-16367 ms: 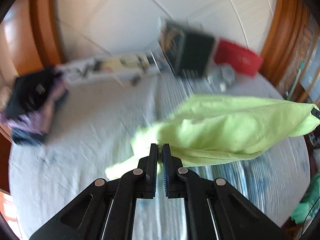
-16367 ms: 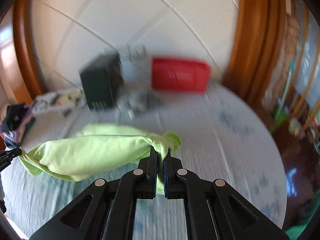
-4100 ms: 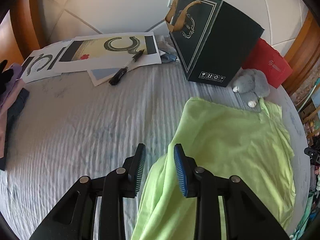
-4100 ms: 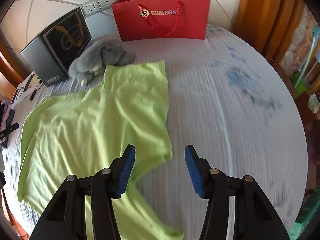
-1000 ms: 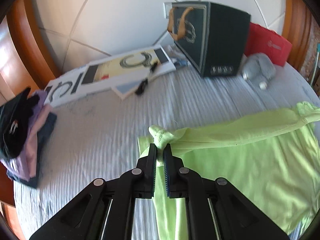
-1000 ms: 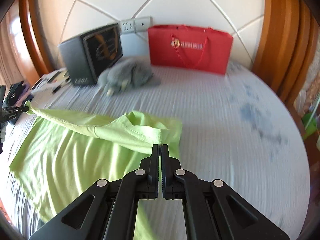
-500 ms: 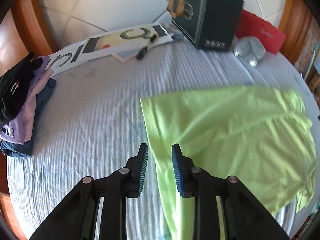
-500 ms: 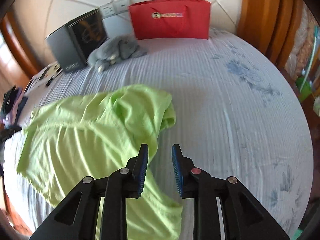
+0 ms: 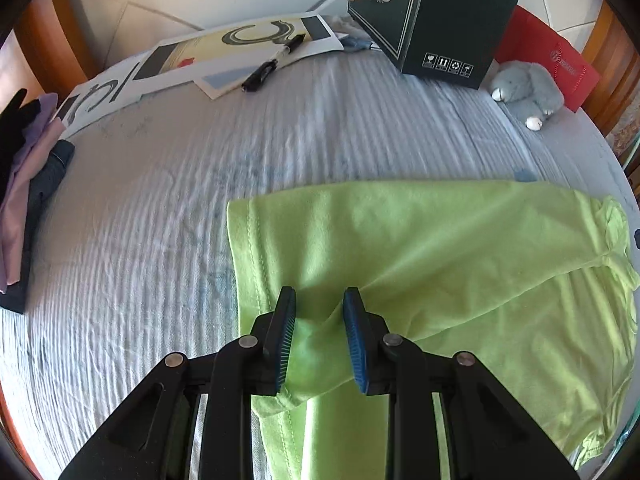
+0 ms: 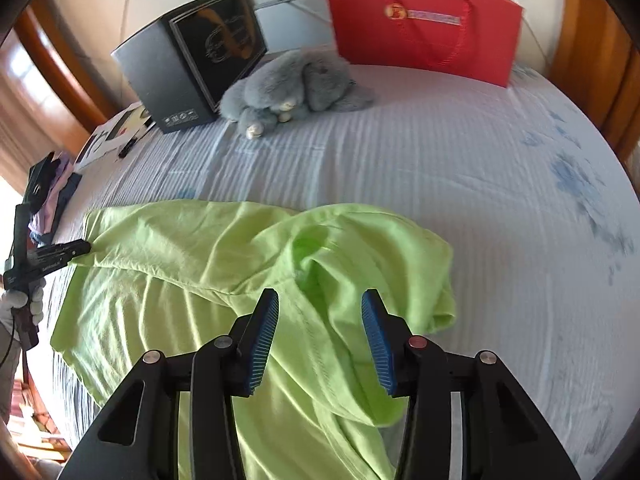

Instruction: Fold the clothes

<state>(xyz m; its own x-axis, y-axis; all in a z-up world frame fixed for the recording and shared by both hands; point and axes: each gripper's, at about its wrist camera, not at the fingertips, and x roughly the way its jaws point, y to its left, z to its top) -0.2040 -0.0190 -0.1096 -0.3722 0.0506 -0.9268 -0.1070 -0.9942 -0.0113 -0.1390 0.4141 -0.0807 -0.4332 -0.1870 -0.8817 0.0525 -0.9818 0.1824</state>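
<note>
A lime-green T-shirt point(image 9: 440, 248) lies on the grey striped bed, its far part folded over toward me. My left gripper point(image 9: 318, 312) is open just above the shirt's left edge, holding nothing. In the right wrist view the shirt point(image 10: 208, 264) is bunched and wrinkled at its right end. My right gripper point(image 10: 318, 312) is open wide over that bunched end, empty. The left gripper point(image 10: 60, 258) also shows there at the shirt's far left edge.
A dark gift bag point(image 9: 436, 16), a red bag point(image 10: 424, 24) and a grey plush toy point(image 10: 292, 88) stand at the headboard. Papers with a marker point(image 9: 272, 64) lie at back left. A stack of folded clothes point(image 9: 24, 184) sits at the left bed edge.
One second ago both grippers were shut on the shirt's edge, holding it up. They have let it go, opened, and the folded part now lies on the shirt.
</note>
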